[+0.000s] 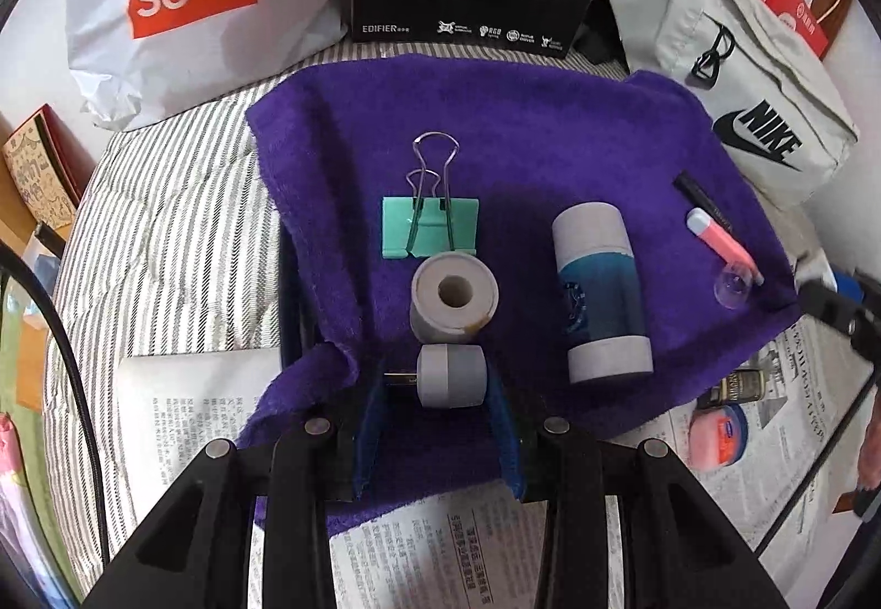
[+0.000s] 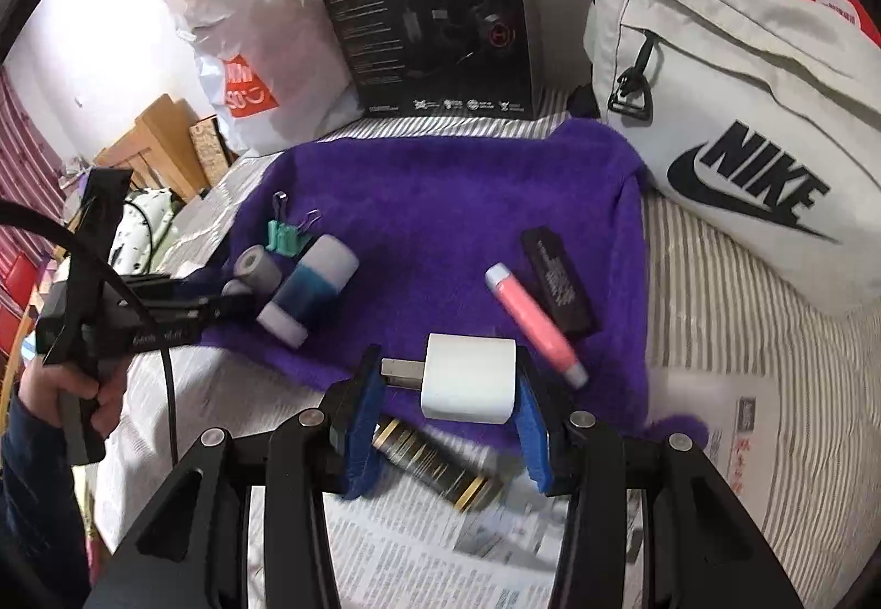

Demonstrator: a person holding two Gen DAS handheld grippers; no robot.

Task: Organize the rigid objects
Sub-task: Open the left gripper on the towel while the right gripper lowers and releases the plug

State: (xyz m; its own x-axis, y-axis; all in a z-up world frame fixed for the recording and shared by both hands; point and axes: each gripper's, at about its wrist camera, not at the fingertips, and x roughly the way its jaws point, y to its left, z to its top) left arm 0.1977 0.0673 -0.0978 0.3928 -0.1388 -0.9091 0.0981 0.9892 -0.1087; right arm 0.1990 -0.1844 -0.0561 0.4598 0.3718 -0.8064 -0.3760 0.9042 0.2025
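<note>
Now left gripper [image 1: 452, 383] clamps a small grey plug [image 1: 451, 375], low over purple towel [image 1: 523, 124] w/ paper roll [image 1: 454, 298] just ahead. Right gripper [image 2: 449, 389] clamps white charger [image 2: 469, 378], probably above towel's near edge.

Your widest free patch is the bare middle of the purple fleece cloth [image 2: 451, 201], between the 2 clusters lying on it. On its left the green binder clip [image 1: 430, 226], grey ring-shaped roll [image 1: 454, 298] and blue-and-white tube [image 1: 600, 292] crowd together; on its right lie the pink marker [image 2: 531, 322] and black rectangular case [image 2: 559, 281]. Behind the cloth, the black headset box [image 2: 435, 14], white shopping bag [image 1: 187, 3] and pale grey sling bag [image 2: 732, 113] wall off the far edge.
</note>
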